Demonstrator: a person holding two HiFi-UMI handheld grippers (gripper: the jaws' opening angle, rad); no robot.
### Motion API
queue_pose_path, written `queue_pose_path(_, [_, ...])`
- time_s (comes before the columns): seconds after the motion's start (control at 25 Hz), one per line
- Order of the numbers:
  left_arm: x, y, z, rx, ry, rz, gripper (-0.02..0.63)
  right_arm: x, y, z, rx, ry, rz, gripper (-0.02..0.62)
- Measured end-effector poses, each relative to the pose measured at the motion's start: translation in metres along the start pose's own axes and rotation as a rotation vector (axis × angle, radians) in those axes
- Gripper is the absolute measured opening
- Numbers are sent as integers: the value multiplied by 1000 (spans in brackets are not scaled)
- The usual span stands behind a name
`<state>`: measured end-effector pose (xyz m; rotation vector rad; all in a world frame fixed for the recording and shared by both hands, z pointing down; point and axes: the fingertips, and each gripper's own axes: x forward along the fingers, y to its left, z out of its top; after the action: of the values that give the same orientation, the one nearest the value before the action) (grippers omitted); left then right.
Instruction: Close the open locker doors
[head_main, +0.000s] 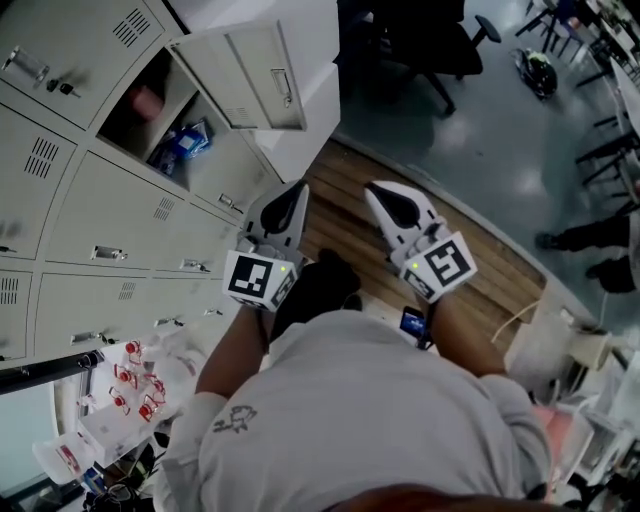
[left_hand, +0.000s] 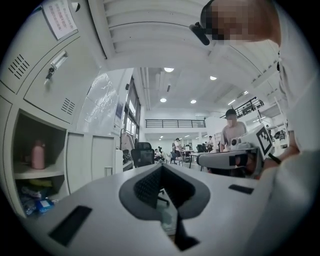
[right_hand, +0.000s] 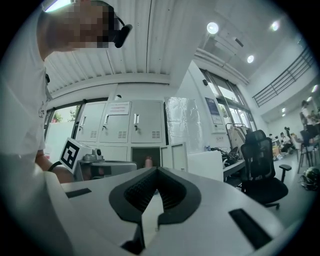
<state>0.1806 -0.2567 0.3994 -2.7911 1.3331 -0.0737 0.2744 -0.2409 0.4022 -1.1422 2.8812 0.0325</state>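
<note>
A bank of pale grey lockers (head_main: 90, 200) fills the left of the head view. One compartment (head_main: 165, 115) stands open, its door (head_main: 250, 75) swung out toward the room. A pink bottle (head_main: 148, 100) and blue packets (head_main: 190, 140) lie inside. My left gripper (head_main: 297, 190) and right gripper (head_main: 374, 190) are held side by side, both shut and empty, short of the open door. The left gripper view has the open compartment (left_hand: 37, 165) and pink bottle (left_hand: 38, 155) at far left, left of its shut tips (left_hand: 161, 167). In the right gripper view the door (right_hand: 175, 156) stands just above the shut tips (right_hand: 156, 171).
A wooden floor strip (head_main: 340, 200) runs along the lockers' foot, with grey floor beyond. A black office chair (head_main: 420, 45) stands behind the open door. Red-and-white boxes (head_main: 130, 390) sit at lower left. Someone's feet (head_main: 590, 240) show at the right edge; a person (left_hand: 232, 130) stands among desks.
</note>
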Motion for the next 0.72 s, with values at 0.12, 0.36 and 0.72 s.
queue_pose_path(0.12, [16,15,4,-6,-4,13,-5,21,-17,0,24,-4,25,-2])
queue_pose_path(0.36, [53,61,4,5,-4,54,-5,81,-54,-3,52,1,94,-2])
queue_pose_path(0.72, [100,164,36,-29,35,129,-5,195,-113,17,53,49,173,-2])
